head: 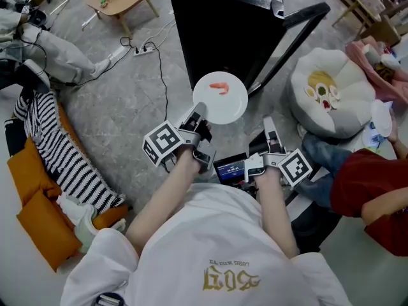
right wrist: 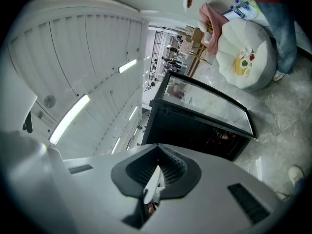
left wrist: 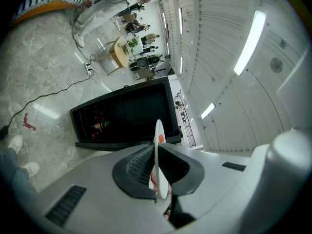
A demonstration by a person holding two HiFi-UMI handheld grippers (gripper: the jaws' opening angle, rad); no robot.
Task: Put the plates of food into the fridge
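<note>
The right gripper [head: 269, 127] is hanging back from the black, boxy fridge [head: 223, 24]. Its ribbed dark jaws are pressing almost together round a thin white sliver I cannot identify. Beside it and slightly closer to the fridge, the left gripper [head: 198, 113] is clamping its jaws on the near rim of a round, glossy white plate [head: 224, 107], holding it roughly level just in front of the fridge. A curled orange piece of food [head: 220, 88] is lying on the plate's fridge side. The fridge's glass door [head: 299, 21] is standing open above the grey marbled floor [head: 134, 101].
</note>
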